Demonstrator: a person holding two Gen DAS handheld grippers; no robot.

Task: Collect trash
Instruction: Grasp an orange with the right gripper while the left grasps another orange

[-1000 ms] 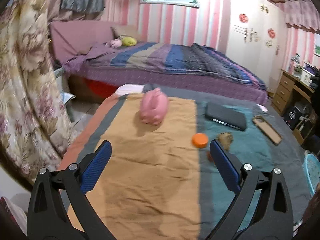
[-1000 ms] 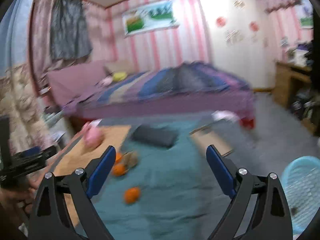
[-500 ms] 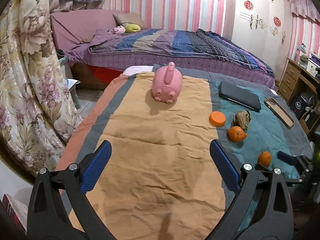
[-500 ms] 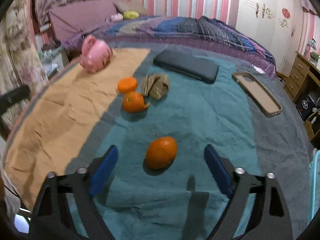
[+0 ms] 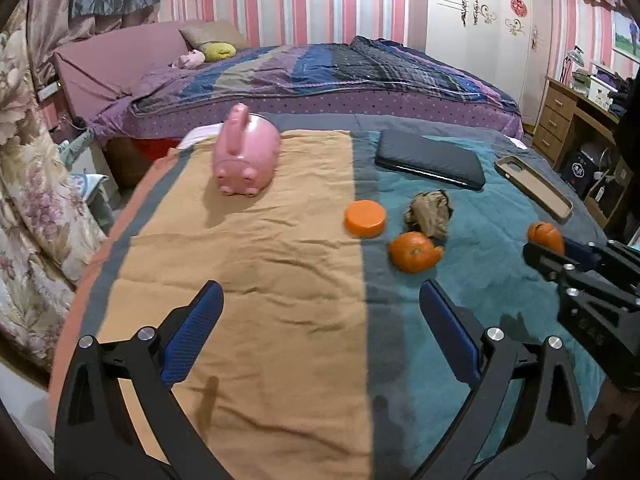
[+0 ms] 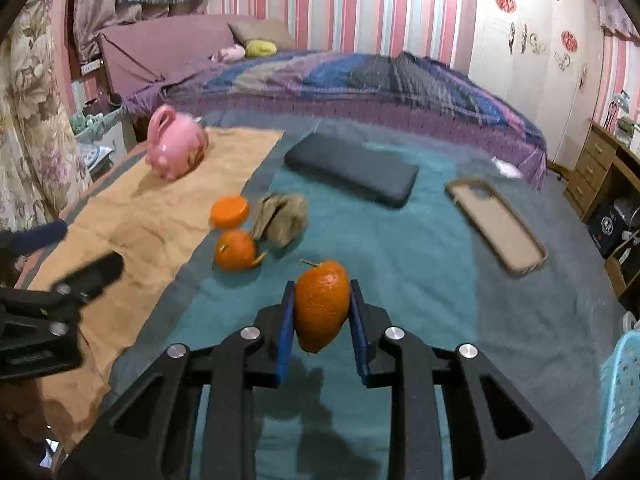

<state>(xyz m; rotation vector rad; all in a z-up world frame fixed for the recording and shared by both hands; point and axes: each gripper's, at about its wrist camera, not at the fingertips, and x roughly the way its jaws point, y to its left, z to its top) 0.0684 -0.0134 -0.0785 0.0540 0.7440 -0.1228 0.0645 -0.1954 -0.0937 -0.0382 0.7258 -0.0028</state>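
Orange citrus fruit with a stem (image 6: 322, 304) squeezed between closing right tongs (image 6: 322, 312), left tongs (image 5: 316, 320) wide open and empty over tan-and-teal blanket (image 5: 260, 280), crumpled brown paper wad (image 5: 429, 212) nearby

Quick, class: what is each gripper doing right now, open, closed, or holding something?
Left gripper: open, nothing between its fingers.
Right gripper: jaws closing, both pads already against the orange peel.

My right gripper (image 6: 322, 314), wide apart a second ago, is closing its jaws on the orange (image 6: 321, 306), pads now against both sides. My left gripper (image 5: 320, 308) has dropped lower over the blanket (image 5: 260, 280).
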